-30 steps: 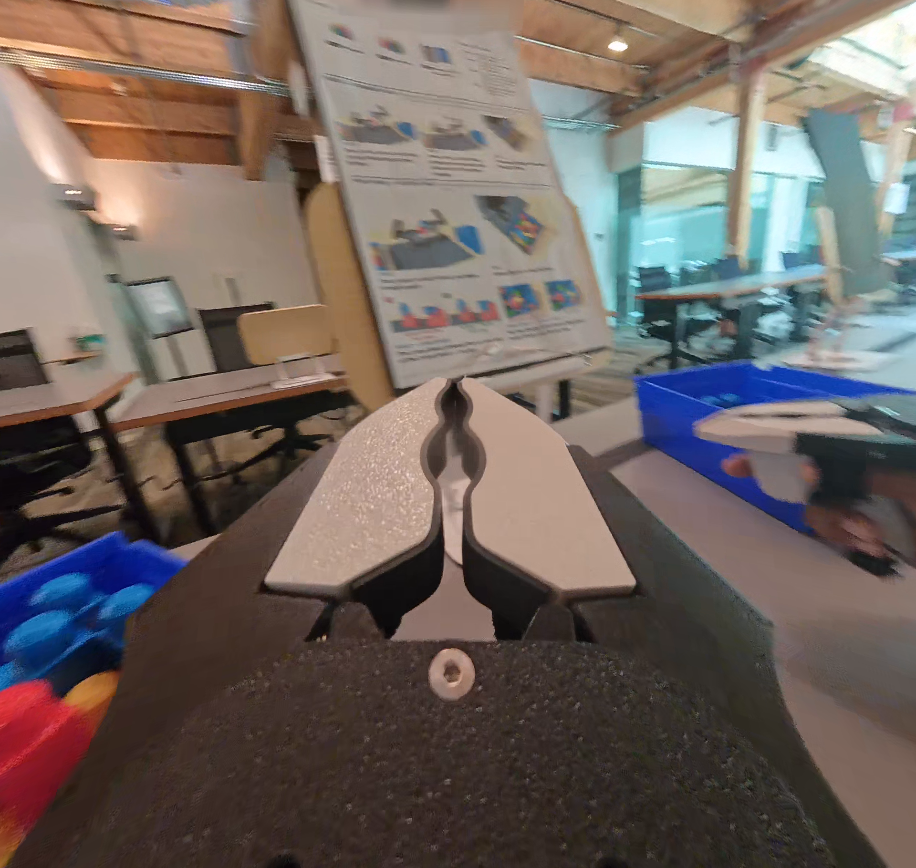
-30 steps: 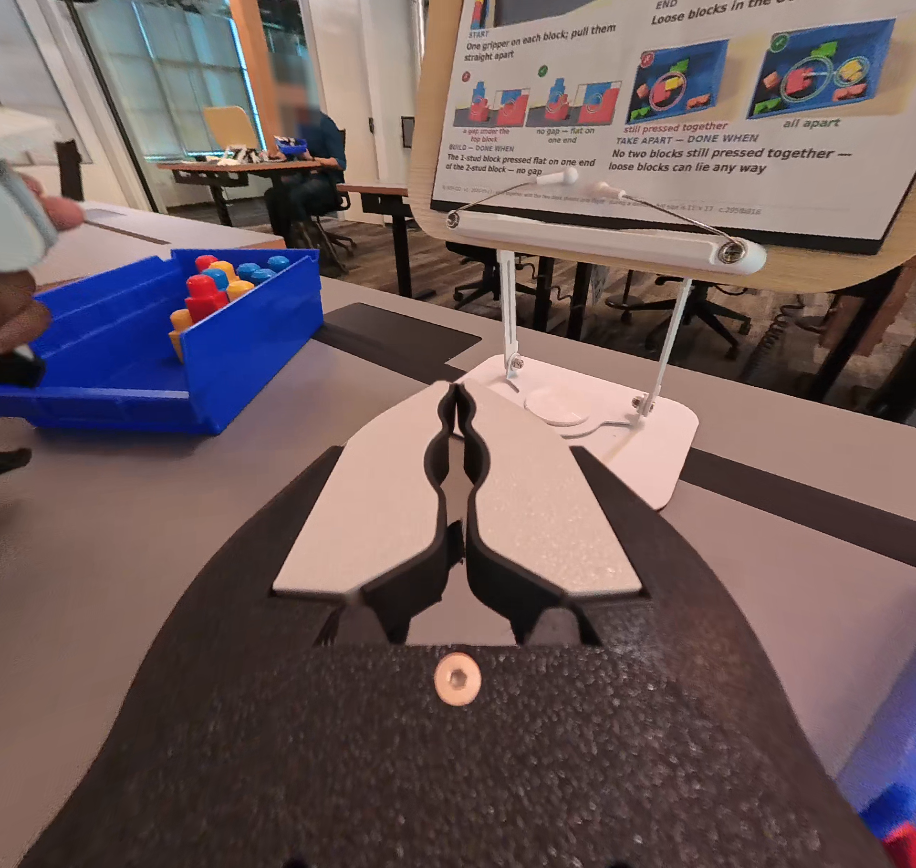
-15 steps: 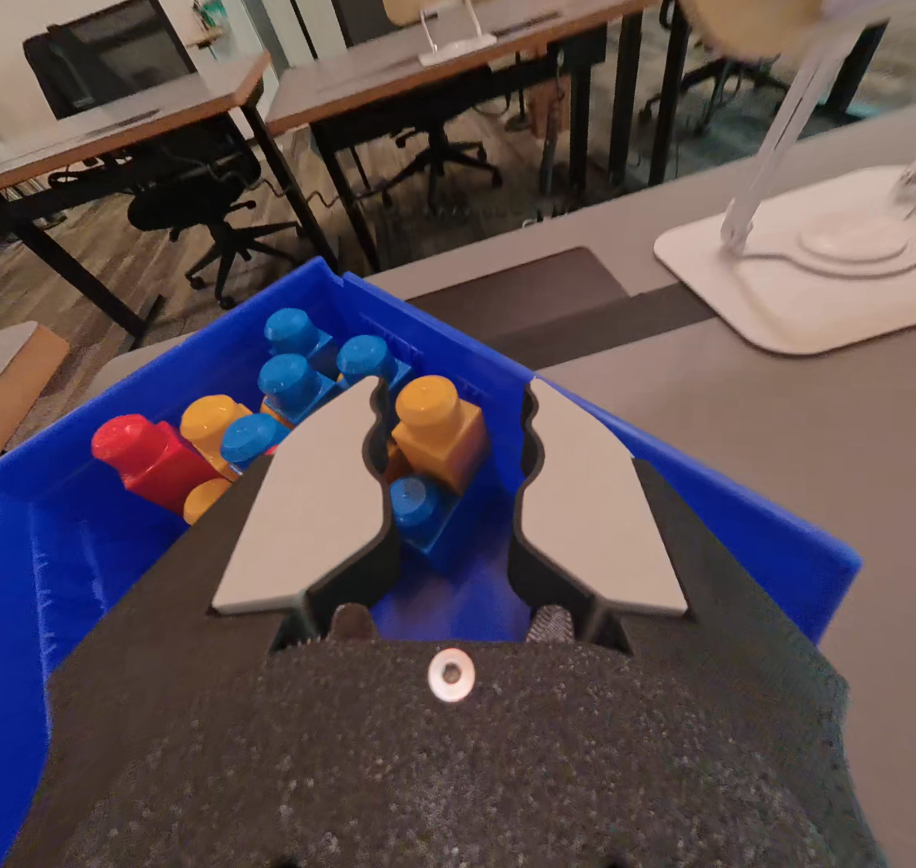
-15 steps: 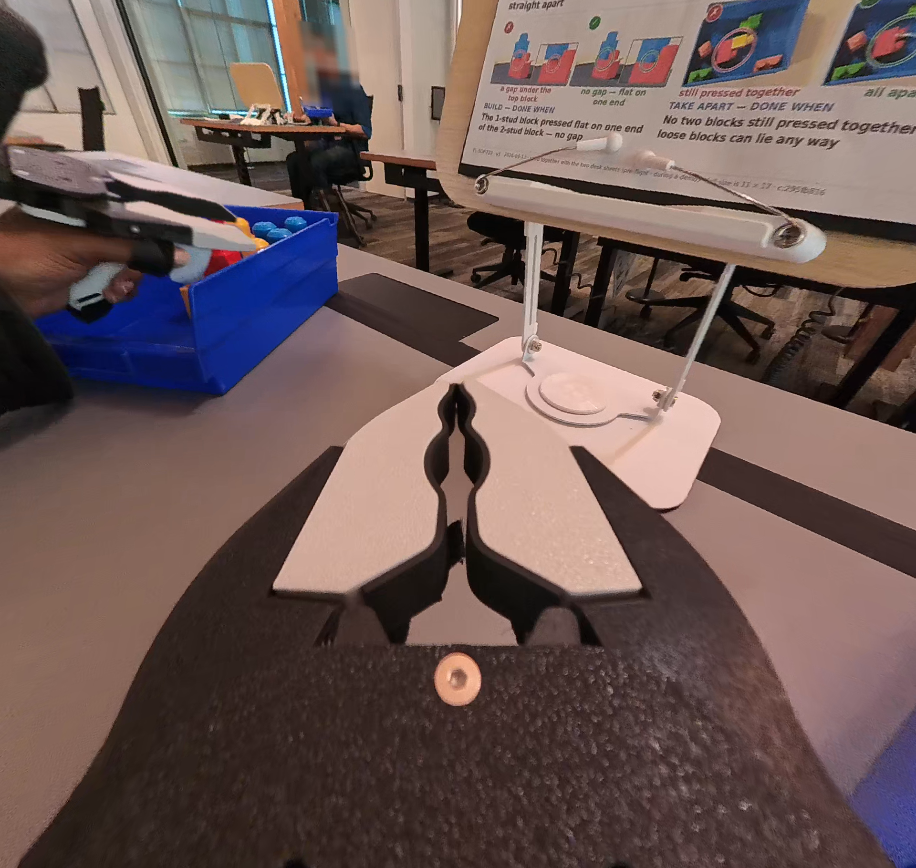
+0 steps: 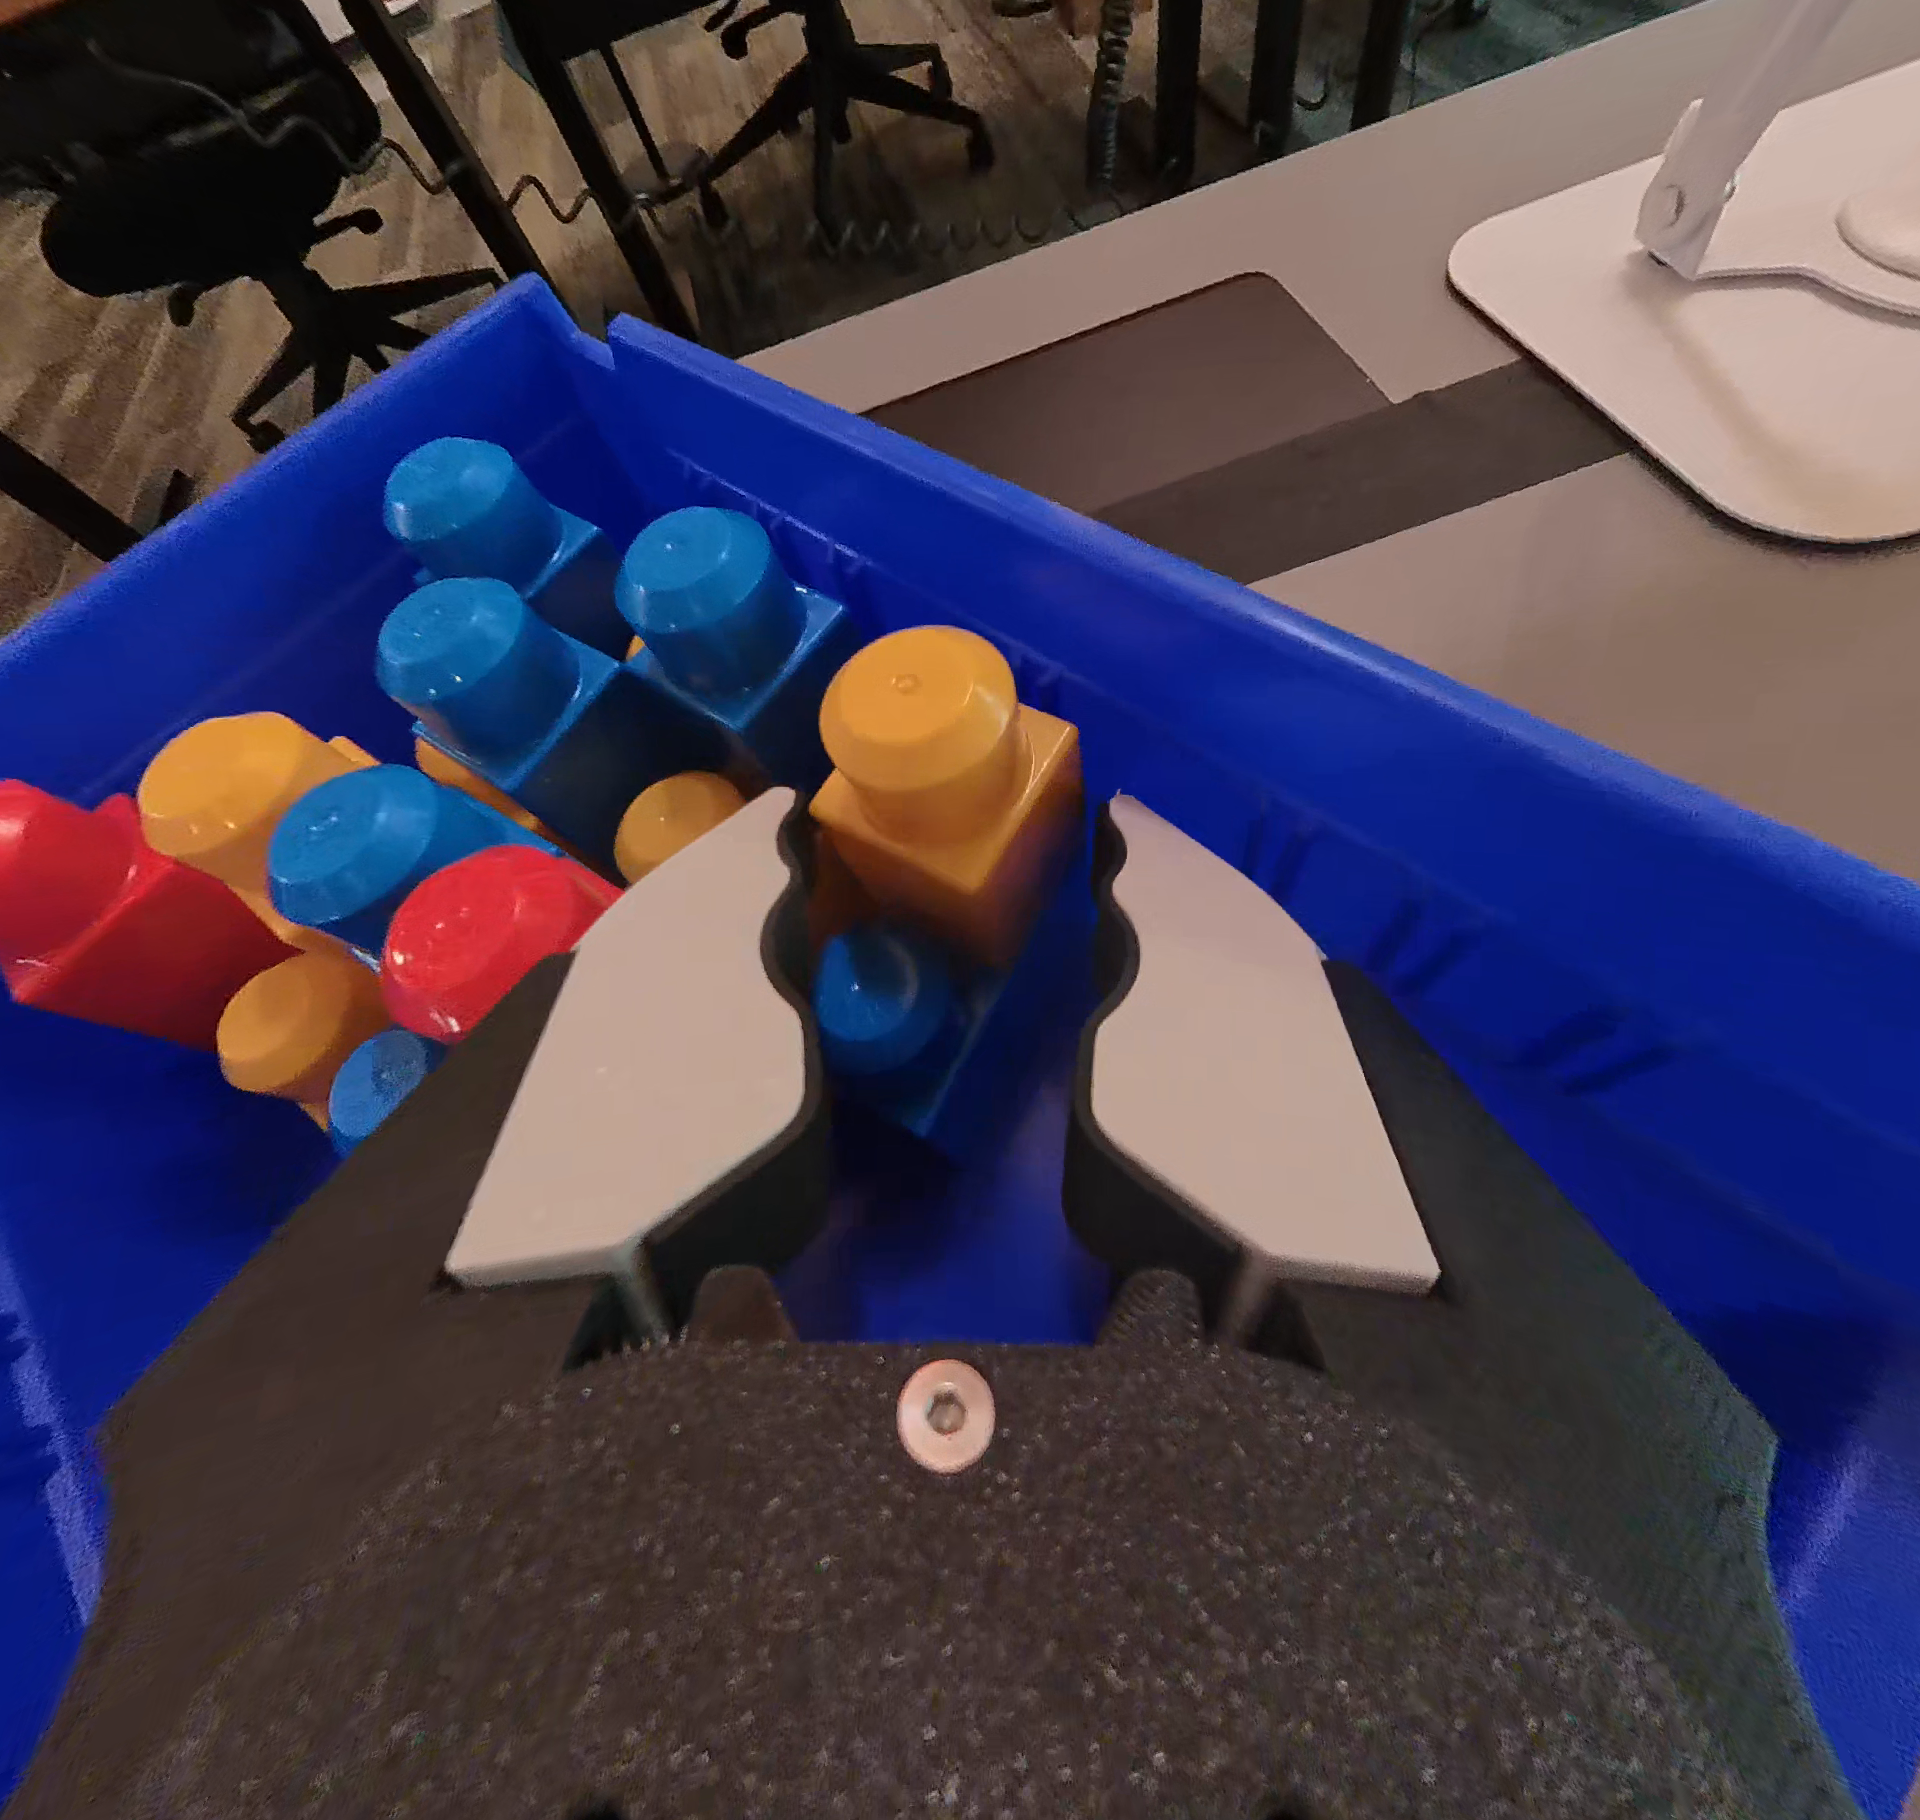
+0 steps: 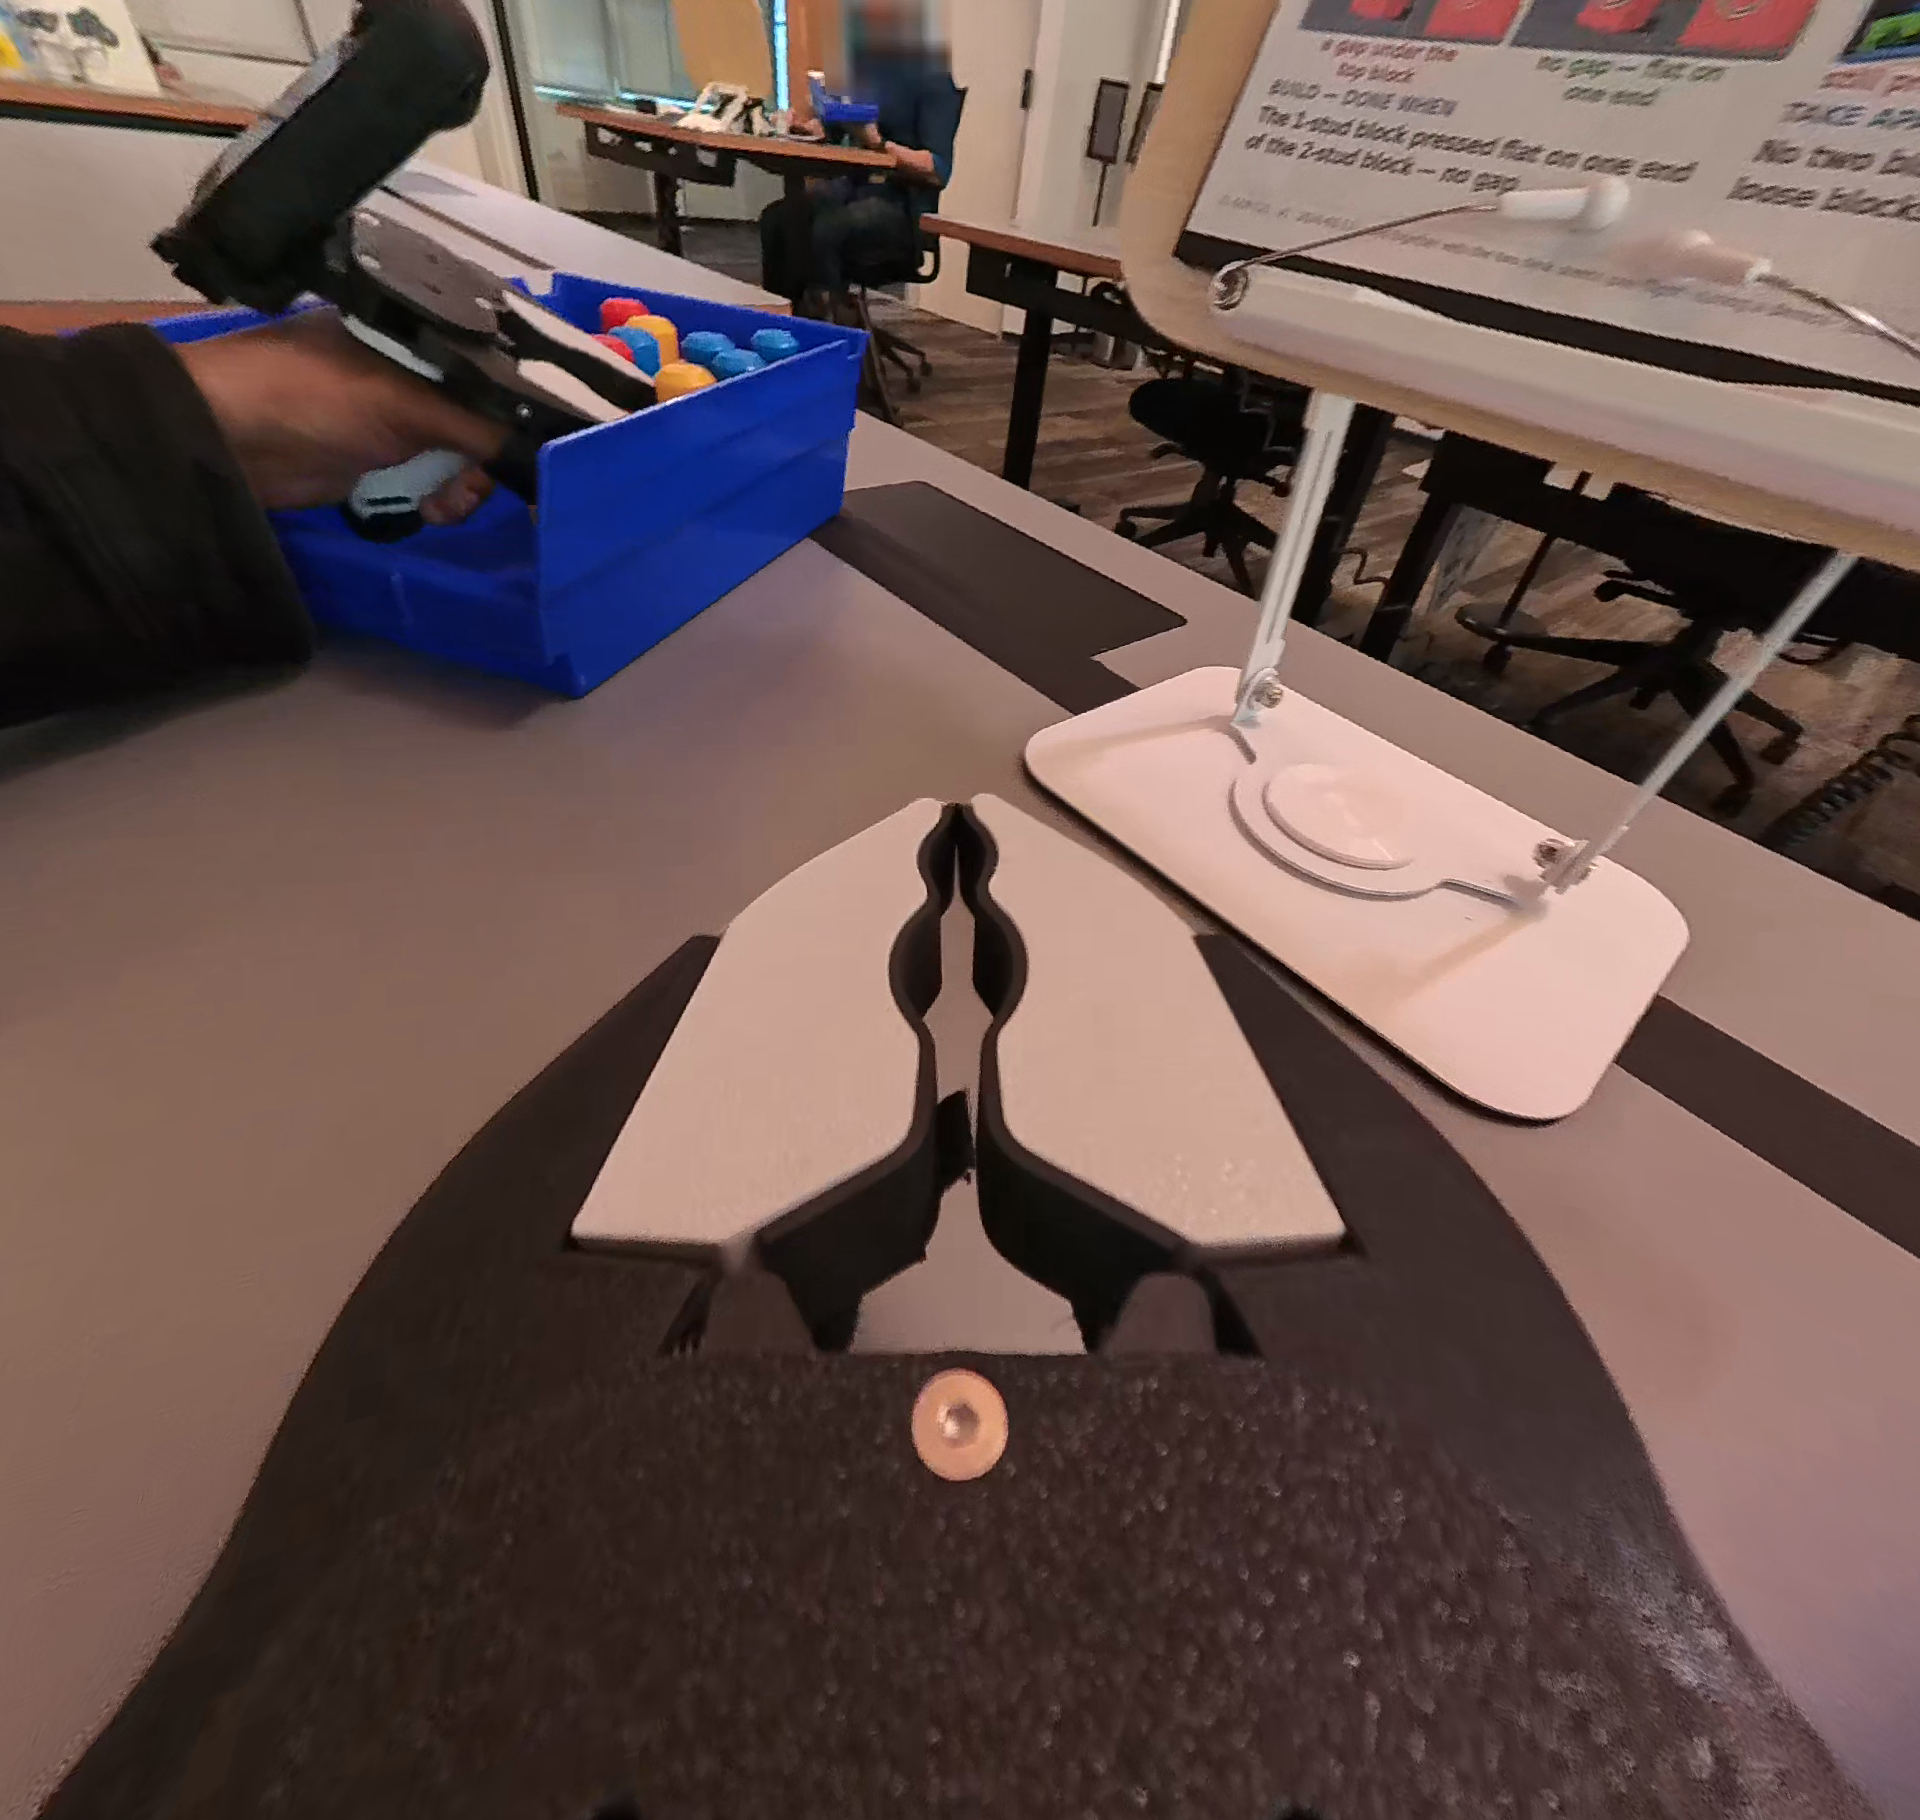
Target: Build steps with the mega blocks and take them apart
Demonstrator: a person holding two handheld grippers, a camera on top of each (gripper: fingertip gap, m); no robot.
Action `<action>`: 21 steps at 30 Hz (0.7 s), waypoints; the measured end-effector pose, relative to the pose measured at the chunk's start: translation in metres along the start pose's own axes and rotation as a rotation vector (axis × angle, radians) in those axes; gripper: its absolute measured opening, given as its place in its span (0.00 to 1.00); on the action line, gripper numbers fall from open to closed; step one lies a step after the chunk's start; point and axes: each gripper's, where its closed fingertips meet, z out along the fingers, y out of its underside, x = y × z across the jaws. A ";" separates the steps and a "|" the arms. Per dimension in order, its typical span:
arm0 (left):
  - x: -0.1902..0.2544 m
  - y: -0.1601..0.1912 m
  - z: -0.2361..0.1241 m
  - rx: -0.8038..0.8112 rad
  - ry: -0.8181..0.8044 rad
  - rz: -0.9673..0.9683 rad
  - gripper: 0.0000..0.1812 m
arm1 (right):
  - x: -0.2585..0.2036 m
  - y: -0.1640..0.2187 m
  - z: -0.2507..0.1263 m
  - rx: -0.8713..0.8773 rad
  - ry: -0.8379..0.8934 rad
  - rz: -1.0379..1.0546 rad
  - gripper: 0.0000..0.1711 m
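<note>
One blue bin (image 5: pixel 1299 731) is sitting on one grey table (image 6: pixel 416 939). Inside it, six blue studs (image 5: pixel 478 658), four orange studs (image 5: pixel 914 721) and two red studs (image 5: pixel 478 929) are showing; whole blocks cannot be counted. Two grippers are showing: left gripper (image 5: pixel 945 814), right gripper (image 6: pixel 958 809). One white stand (image 6: pixel 1351 897) is holding one instruction board (image 6: pixel 1558 56). One person (image 6: pixel 904 149) is sitting far behind.

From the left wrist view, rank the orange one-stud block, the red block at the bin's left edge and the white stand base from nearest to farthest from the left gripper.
1. Orange one-stud block: between the open left gripper's fingertips.
2. Red block: far left in the blue bin.
3. White stand base: outside the bin, on the table, upper right.
</note>
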 end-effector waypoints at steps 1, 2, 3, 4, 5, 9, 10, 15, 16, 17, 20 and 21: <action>0.000 0.000 0.000 0.005 0.003 0.001 0.28 | -0.002 0.001 0.001 -0.002 -0.014 -0.006 0.00; 0.001 0.001 0.000 0.008 0.006 0.005 0.27 | -0.004 0.001 0.001 -0.003 -0.025 -0.010 0.00; 0.002 0.001 -0.001 0.010 0.012 0.012 0.27 | -0.006 0.001 0.001 -0.005 -0.034 -0.012 0.00; 0.002 0.001 -0.002 0.009 0.014 0.019 0.27 | -0.007 0.002 0.002 -0.006 -0.038 -0.013 0.00; 0.003 0.001 -0.003 0.002 0.014 0.026 0.27 | -0.007 0.002 0.001 -0.006 -0.040 -0.014 0.00; -0.002 -0.007 -0.012 0.029 -0.049 0.074 0.21 | -0.006 0.001 0.001 -0.002 -0.040 -0.005 0.00; -0.004 -0.012 -0.017 0.051 -0.065 0.071 0.21 | -0.007 0.001 0.000 0.001 -0.042 -0.001 0.00; -0.011 -0.042 -0.046 0.167 -0.127 0.050 0.20 | -0.009 -0.005 -0.001 0.023 -0.046 0.018 0.00; -0.011 -0.046 -0.050 0.186 -0.132 0.056 0.20 | -0.010 -0.005 0.000 0.025 -0.048 0.025 0.00; -0.009 -0.050 -0.055 0.203 -0.134 0.059 0.20 | -0.011 -0.006 0.000 0.029 -0.052 0.031 0.00; 0.004 -0.074 -0.073 0.276 -0.104 0.096 0.20 | -0.013 -0.012 -0.002 0.049 -0.057 0.036 0.00; 0.015 -0.087 -0.082 0.319 -0.073 0.122 0.20 | -0.014 -0.015 -0.003 0.060 -0.065 0.036 0.00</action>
